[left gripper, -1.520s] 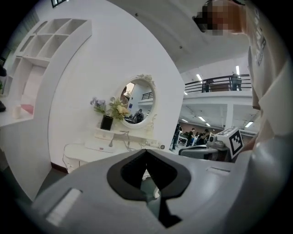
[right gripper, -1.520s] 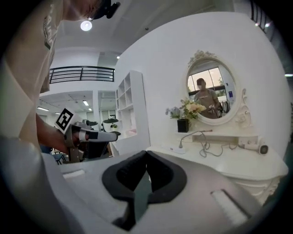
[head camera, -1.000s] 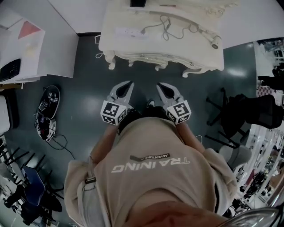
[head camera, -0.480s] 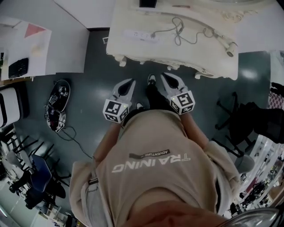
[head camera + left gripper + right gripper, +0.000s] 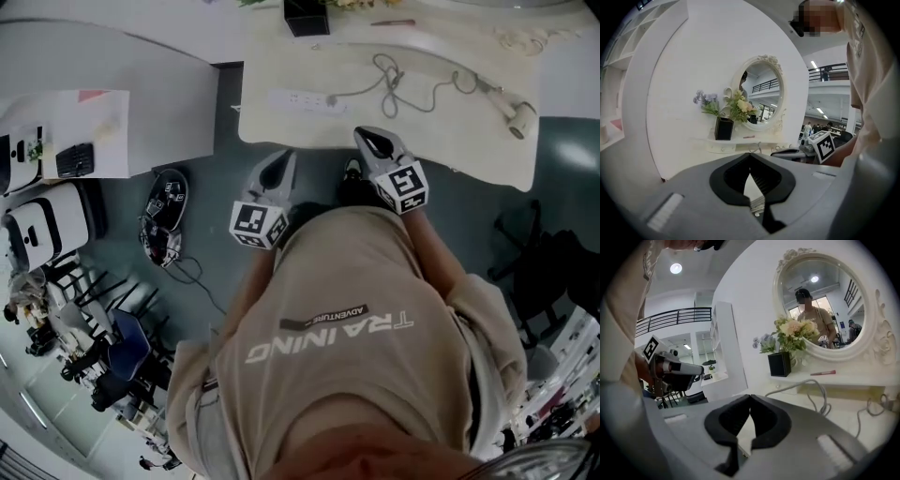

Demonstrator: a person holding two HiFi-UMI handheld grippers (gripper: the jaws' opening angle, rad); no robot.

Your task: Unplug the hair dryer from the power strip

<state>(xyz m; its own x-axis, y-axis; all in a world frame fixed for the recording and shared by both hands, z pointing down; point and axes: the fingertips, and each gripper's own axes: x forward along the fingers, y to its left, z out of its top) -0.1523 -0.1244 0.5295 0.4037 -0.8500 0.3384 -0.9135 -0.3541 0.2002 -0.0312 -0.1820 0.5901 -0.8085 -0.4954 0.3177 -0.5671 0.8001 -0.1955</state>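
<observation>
Left gripper (image 5: 279, 171) clenched, pads meeting at the tips, nothing between them. Right gripper (image 5: 375, 145) likewise closed and empty. Both are held in front of the person's torso, the right one's tips about at the near edge of the cream-white carved dressing table (image 5: 281, 131).

Long white power strip (image 5: 298, 101) lies flat on the table just ahead of the left gripper, and ahead and to the left of the right gripper. The plug at its right-hand end looks seated, but it is too small to confirm. Grey cable (image 5: 403, 80) runs in loose loops ahead of the right gripper to the white hair dryer (image 5: 517, 118), well off to that gripper's right, close to the table's end.

Task not begun; plug not yet gripped.

Risks, as judged:
- Strip is loose on the table. If the plug is pulled with nothing pinning the strip, the strip lifts or slides along with it.
- Gripping the cable instead of the plug body strains the cord.
- A hard tug could take up the loops and drag the dryer off the table's end.
</observation>
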